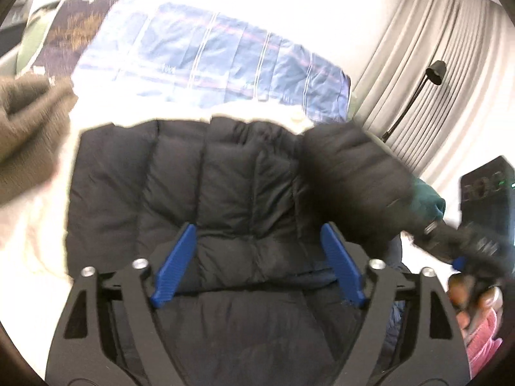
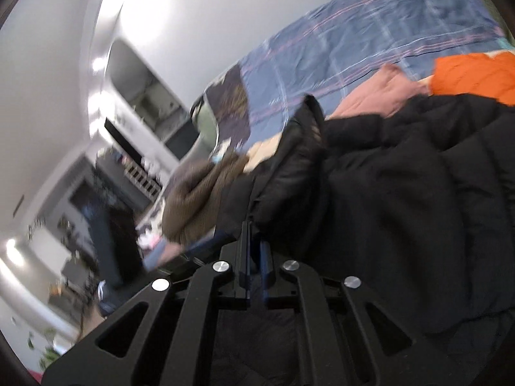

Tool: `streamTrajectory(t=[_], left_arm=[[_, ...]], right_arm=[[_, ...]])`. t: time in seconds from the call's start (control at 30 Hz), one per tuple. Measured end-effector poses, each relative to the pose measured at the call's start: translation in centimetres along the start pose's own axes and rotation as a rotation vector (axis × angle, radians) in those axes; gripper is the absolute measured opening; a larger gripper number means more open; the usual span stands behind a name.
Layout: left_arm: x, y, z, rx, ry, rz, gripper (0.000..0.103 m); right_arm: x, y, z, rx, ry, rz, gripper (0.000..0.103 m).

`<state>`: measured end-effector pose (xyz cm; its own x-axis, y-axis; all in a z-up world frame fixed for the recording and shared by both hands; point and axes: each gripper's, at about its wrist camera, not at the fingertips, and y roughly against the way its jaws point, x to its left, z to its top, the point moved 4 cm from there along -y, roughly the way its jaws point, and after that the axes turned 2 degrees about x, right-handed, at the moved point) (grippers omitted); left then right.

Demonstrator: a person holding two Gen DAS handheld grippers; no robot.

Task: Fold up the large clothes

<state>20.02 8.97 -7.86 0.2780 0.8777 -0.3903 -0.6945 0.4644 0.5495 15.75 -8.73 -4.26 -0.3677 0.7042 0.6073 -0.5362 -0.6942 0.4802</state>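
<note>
A black quilted puffer jacket [image 1: 199,180] lies on the bed. My left gripper [image 1: 257,257] is open just above its near part, blue fingers [image 1: 175,265] spread wide, nothing between them. The jacket's sleeve [image 1: 357,177] is lifted at the right, pulled toward my right gripper [image 1: 463,262], seen blurred at the right edge. In the right wrist view my right gripper [image 2: 254,241] is shut on the black jacket [image 2: 402,193], a fold of sleeve [image 2: 299,160] rising from the closed fingers.
A blue plaid bedcover [image 1: 225,54] lies behind the jacket. An olive-brown knit garment [image 1: 29,132] lies at the left, also in the right wrist view [image 2: 199,196]. Pink [image 2: 379,93] and orange [image 2: 476,74] clothes lie beyond the jacket. Curtains [image 1: 450,48], a black lamp [image 1: 434,70].
</note>
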Motion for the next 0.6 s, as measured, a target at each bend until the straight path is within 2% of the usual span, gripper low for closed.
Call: streamTrajectory(t=[0.03,0.07,0.1,0.17,0.27,0.4,0.47,0.53,0.6], left_arm=[[-0.1,0.5,0.2,-0.011,-0.005,-0.001,0.089],[-0.1,1.1,0.3,-0.023,-0.006,-0.007,0.091],[-0.1,1.5,0.5,-0.033,-0.002,-0.014,0.093],[0.0,1.7,0.4,-0.033,0.008,-0.013,0.095],[0.3,0.7,-0.1,0.020,0.013,-0.002,0.095],[0.6,-1.1,-1.1,0.090,0.034,-0.004,0.095],[0.6,-2.2,-1.8,0.118,0.027,0.030,0.096],[0.9,-2.9,-2.1,0.140,-0.001,0.100,0.096],[1.1,-3.0,-2.3,0.148,-0.014,0.127,0.096]], right_arm=[[0.7,-0.7,-1.1,0.022,0.015,-0.003,0.020],[1.0,-1.1,-1.5,0.041,0.027,-0.011,0.041],[1.1,-1.3,-1.9,0.054,0.037,-0.026,0.047],[0.7,-1.2,-2.2,0.047,0.055,-0.047,0.048],[-0.6,-0.2,-2.7,0.057,0.044,-0.087,0.048],[-4.5,2.0,-3.3,0.056,-0.011,-0.159,0.048],[-5.9,2.5,-3.2,0.055,-0.028,-0.195,0.048],[-7.0,3.1,-3.5,0.055,-0.044,-0.224,0.048],[-7.6,3.6,-3.9,0.053,-0.048,-0.241,0.048]])
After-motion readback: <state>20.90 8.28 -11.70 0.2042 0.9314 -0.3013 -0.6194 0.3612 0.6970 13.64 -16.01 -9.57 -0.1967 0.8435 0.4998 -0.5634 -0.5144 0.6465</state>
